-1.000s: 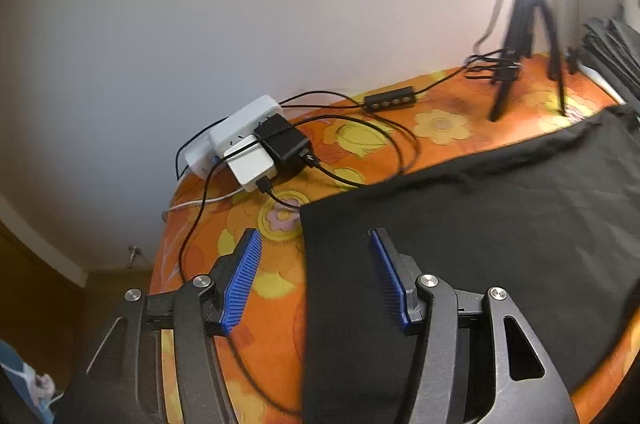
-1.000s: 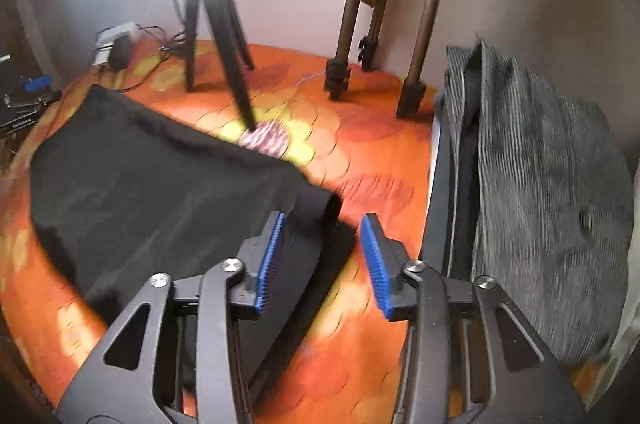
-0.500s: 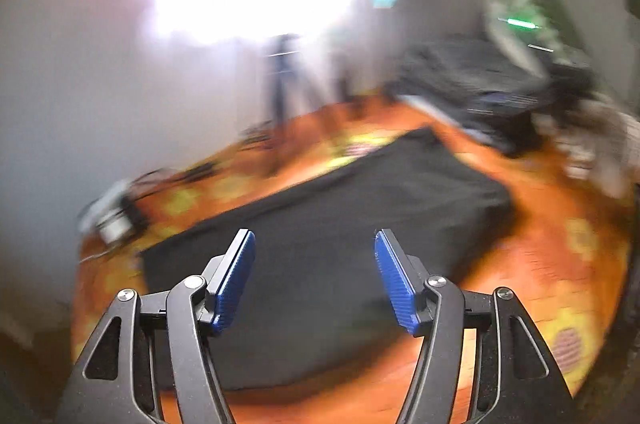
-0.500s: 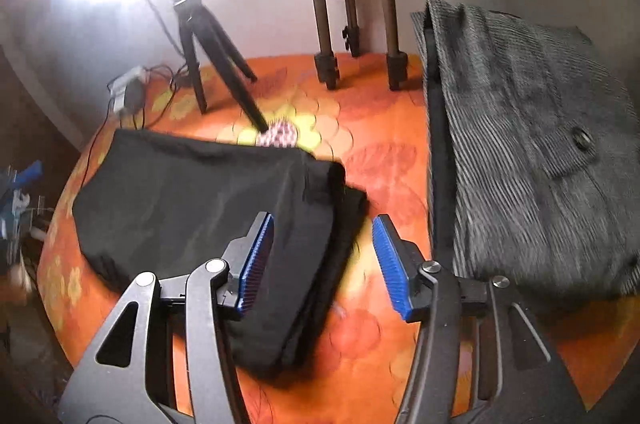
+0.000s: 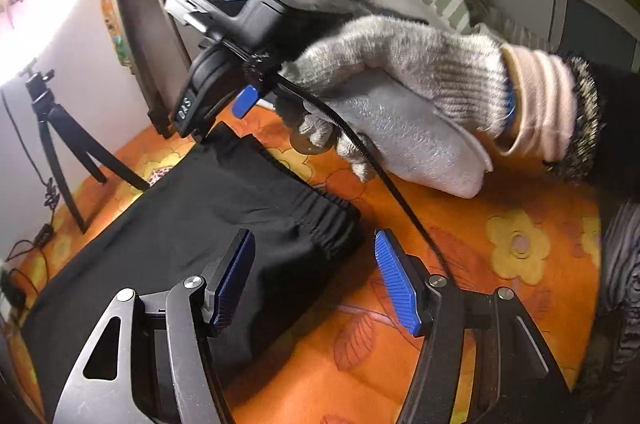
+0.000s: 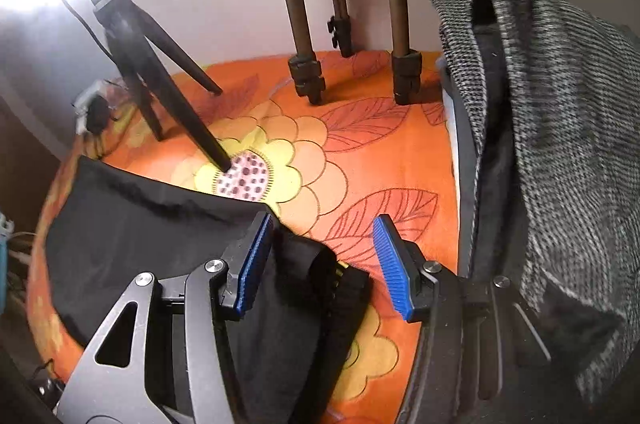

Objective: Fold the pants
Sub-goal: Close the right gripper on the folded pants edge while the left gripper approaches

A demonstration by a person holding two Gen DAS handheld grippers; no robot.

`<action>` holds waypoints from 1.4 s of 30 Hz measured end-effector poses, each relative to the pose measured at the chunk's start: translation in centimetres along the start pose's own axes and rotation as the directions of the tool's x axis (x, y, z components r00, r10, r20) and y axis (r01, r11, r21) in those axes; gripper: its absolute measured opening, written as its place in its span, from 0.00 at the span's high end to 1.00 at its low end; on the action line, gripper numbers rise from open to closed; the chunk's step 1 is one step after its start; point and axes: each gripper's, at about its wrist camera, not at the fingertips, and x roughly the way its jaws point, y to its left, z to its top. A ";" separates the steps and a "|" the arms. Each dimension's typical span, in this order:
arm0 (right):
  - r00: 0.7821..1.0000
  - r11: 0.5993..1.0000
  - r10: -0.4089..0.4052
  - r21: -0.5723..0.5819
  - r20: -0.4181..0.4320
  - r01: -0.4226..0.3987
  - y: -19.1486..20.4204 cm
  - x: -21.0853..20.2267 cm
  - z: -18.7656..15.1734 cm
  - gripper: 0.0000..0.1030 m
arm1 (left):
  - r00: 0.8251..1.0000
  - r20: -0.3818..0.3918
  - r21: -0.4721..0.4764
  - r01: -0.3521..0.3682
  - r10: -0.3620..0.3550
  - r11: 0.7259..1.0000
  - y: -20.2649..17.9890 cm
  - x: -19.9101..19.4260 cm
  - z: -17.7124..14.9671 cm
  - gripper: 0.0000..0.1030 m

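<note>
Pants lie flat on the orange cloth, black and soft, with the gathered waistband just ahead of our left gripper. Its jaws stand apart with nothing between the pads, and the waistband corner sits a little to the left of the gap. Our right gripper is also released, its jaws apart over the other waistband corner, where the fabric bunches up between the pads but is not pressed. We judge the pants light and limp, so they will sag and slide if we lift only one point. The thick elastic band looks like the best place to pinch, one corner for each gripper.
</note>
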 end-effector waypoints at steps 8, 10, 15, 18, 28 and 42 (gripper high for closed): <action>0.998 0.998 0.053 0.018 -0.044 -0.052 -0.5 0.5 0.2 0.91 | 1.000 -0.024 0.019 0.003 -0.002 1.000 0.2 1.7 -0.3 0.40; 0.998 0.999 0.035 -0.003 -0.054 -0.035 -0.2 0.3 0.2 0.94 | 0.999 -0.036 0.042 0.003 -0.002 0.999 -0.3 2.1 -0.3 0.40; 0.993 0.991 -0.117 -0.075 -0.031 0.114 0.8 -0.2 0.0 0.96 | 0.998 -0.046 0.127 -0.025 0.031 0.992 -1.8 3.0 0.2 0.40; 0.996 0.995 -0.082 -0.066 -0.037 0.080 0.5 0.0 0.0 0.93 | 0.998 -0.060 0.139 -0.026 0.034 0.990 -2.1 3.8 0.2 0.40; 0.997 0.997 0.072 0.023 0.024 -0.073 -1.3 -5.5 -0.8 0.53 | 0.999 -0.044 0.038 0.002 0.000 0.999 -0.6 5.2 0.0 0.65; 0.970 0.950 0.239 0.218 -0.050 -0.223 -2.3 -7.4 -4.4 0.32 | 0.992 0.127 -0.248 0.046 -0.015 0.968 3.9 0.7 0.8 0.78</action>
